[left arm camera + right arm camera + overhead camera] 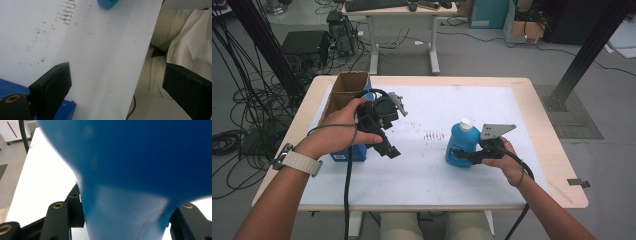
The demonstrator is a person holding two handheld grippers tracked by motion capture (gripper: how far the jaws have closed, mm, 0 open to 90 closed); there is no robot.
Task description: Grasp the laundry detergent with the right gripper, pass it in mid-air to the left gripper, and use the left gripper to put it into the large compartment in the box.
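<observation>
blue bottle [461, 143]: one | right hand-held gripper [468, 156]: clamped, seemingly low

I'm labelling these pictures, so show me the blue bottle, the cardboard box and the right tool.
blue bottle [460, 145]: high view, on its body below the white cap.
cardboard box [343, 91]: high view, on its open brown top.
right tool [466, 155]: high view, at its tips against the bottle.

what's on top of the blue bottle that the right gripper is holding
A white cap sits on top of the blue bottle. The right gripper clamps its lower body, covering that side.
</observation>
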